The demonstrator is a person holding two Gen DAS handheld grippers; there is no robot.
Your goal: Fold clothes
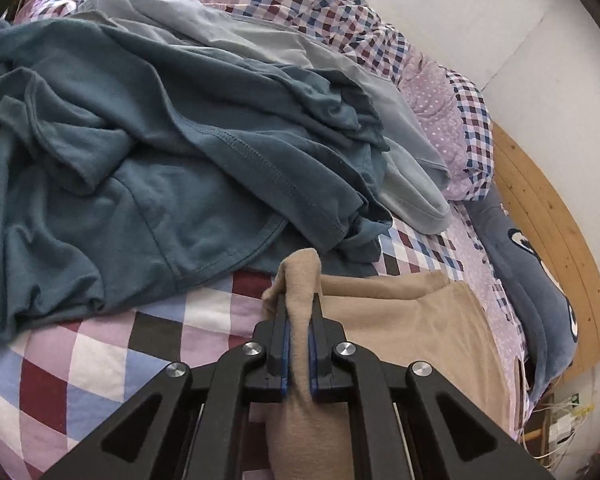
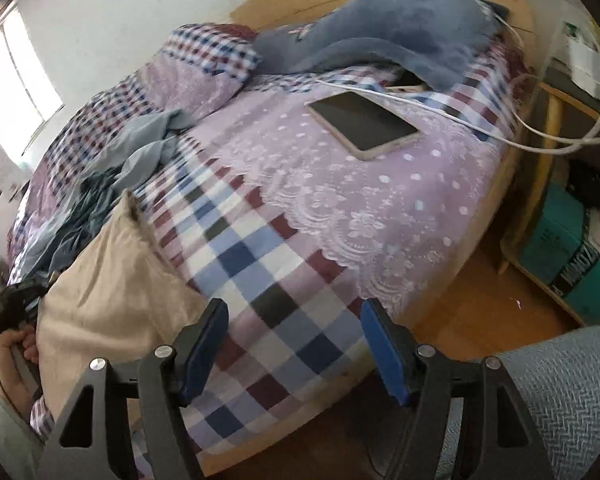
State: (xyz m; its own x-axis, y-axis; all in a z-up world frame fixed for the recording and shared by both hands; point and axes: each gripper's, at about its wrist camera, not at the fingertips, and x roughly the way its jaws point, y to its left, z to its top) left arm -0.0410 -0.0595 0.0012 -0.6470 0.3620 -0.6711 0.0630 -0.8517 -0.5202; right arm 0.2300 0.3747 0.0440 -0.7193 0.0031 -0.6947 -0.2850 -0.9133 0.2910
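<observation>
— Beige garment (image 1: 400,332) first: the left gripper (image 1: 298,344) pinches a fold of it, the rest trailing right and back toward the person.

— And the right gripper (image 2: 294,344)?

— Spread wide, holding nothing, over checked bedspread (image 2: 260,280); the beige cloth hangs to its left.

— Beyond?

— A teal garment (image 1: 140,152) and a grey one (image 1: 340,92) lie crumpled ahead-left of the left gripper. No containers.

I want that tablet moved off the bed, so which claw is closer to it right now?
Right. The open right claw faces the tablet across the quilt; the left claw grips the beige garment farther away.
</observation>
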